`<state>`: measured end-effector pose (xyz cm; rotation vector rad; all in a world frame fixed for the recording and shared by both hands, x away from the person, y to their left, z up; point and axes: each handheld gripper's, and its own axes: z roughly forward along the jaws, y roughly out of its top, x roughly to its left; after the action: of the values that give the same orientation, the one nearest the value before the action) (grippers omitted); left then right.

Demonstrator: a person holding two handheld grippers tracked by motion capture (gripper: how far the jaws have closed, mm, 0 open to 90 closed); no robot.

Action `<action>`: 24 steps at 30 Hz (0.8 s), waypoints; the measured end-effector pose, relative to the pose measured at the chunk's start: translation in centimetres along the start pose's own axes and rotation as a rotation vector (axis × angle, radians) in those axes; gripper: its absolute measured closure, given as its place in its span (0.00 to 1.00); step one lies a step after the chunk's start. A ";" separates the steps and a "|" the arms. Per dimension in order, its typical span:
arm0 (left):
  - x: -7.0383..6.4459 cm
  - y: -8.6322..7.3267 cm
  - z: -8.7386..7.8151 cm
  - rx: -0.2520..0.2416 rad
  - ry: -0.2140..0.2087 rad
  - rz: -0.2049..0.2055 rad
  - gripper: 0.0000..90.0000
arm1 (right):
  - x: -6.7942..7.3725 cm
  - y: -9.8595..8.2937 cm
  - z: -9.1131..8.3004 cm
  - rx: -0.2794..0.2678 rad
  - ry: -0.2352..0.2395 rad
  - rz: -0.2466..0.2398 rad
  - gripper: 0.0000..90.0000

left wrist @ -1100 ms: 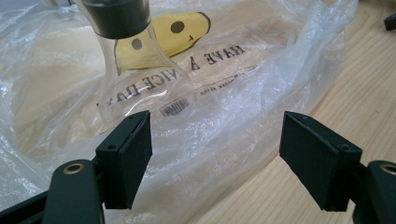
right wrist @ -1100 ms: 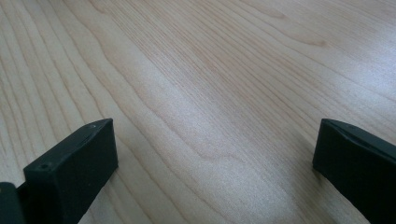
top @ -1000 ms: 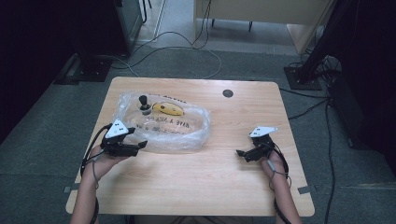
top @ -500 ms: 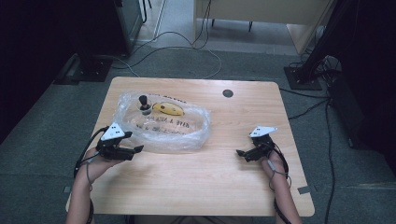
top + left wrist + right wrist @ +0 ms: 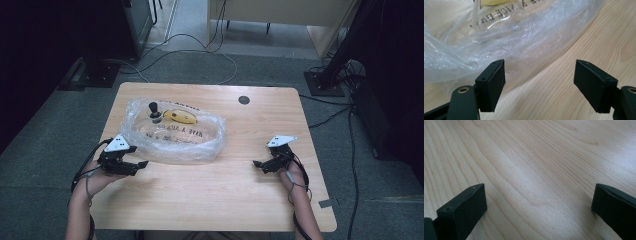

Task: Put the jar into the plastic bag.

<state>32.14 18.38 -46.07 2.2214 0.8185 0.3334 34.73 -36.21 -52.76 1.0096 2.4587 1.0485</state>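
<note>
Nearest the person's edge of the wooden tabletop [image 5: 215, 200], two forearms come in from below, each hand holding a set of tongs low over the wood. The left tongs [image 5: 141, 164] sit near the left edge with their jaws spread wide and holding nothing; the right tongs [image 5: 256, 163] sit well apart on the right side, also spread wide and empty.

The left gripper view adds what the high view cannot: the crinkled skin of the clear plastic bag [image 5: 506, 37] lies just beyond the left tongs [image 5: 539, 82], close to the left jaw but not between the pair, with printed lettering showing through its folds. The right gripper view gives bare wood grain between the jaws of the right tongs [image 5: 537, 210].

Farther back in the high view, the plastic bag [image 5: 175, 145] lies on the left half of the tabletop, with a yellow banana [image 5: 181, 117] and a small dark knobbed object [image 5: 154, 111] inside it. Beyond that a dark round spot [image 5: 244, 100] marks the wood near the far edge, and cables [image 5: 200, 55] trail across the grey floor [image 5: 50, 150] behind.
</note>
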 end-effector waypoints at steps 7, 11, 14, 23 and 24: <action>0.3 -0.7 0.5 0.054 -0.004 -0.003 0.28 | 0.0 0.0 0.0 0.000 0.000 0.000 0.00; 0.4 -1.0 0.8 0.076 -0.005 -0.003 0.28 | 0.0 0.0 0.0 0.000 0.000 0.000 0.00; 0.5 -1.2 1.0 0.087 -0.009 -0.002 0.27 | 0.0 0.0 0.0 0.000 0.000 0.000 0.00; 0.9 -2.0 1.4 0.115 -0.013 -0.015 0.24 | 0.0 0.0 0.0 0.000 0.000 0.000 0.00; 1.0 -2.1 1.4 0.118 -0.010 -0.019 0.24 | 0.0 0.0 0.0 0.000 0.000 0.000 0.00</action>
<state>32.61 19.34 -48.56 2.3212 0.8736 0.2701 34.73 -36.21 -52.76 1.0092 2.4588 1.0485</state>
